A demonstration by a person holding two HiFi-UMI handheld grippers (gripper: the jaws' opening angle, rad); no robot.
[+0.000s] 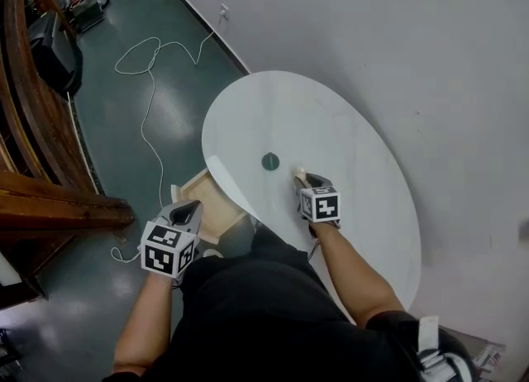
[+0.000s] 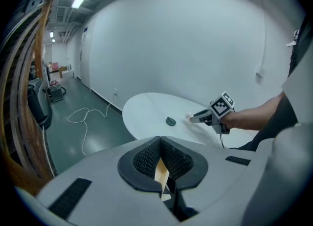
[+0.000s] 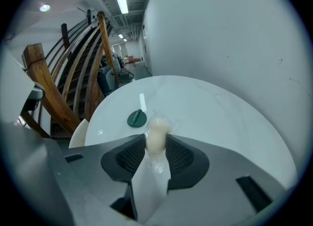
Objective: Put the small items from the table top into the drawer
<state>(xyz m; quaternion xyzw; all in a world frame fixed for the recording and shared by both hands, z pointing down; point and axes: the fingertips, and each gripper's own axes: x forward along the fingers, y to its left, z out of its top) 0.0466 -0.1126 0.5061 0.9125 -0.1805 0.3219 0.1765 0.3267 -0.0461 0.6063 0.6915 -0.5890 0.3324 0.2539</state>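
Two small items noted in the head view on the white counter [image 1: 355,132]. A green disc [image 1: 270,161] lies free near the middle. A pale item [image 1: 299,174] in clear wrap sits at the tip of my right tool [image 1: 307,180], just beside the disc. My left tool [image 1: 192,209] is off the counter's near-left edge, its tip at the open wooden drawer [image 1: 211,198], which juts from under the counter. A white cable [image 1: 149,116] trails over the floor beyond.

Left gripper view: my left tool's jaws are nearly together, closed on the drawer [image 2: 162,173], of which a thin edge of pale wood shows between them. Across the counter the right tool [image 2: 194,118] lies low over the surface, the disc [image 2: 170,121] apart from it.

Right gripper view: the pale item [image 3: 156,134] stands between the jaw tips with both pads against its sides and the wrap trailing back between the jaws; grip on. Whether it rests on the counter or is just off it, I cannot tell. The disc [image 3: 137,118] lies just ahead and to the left, untouched
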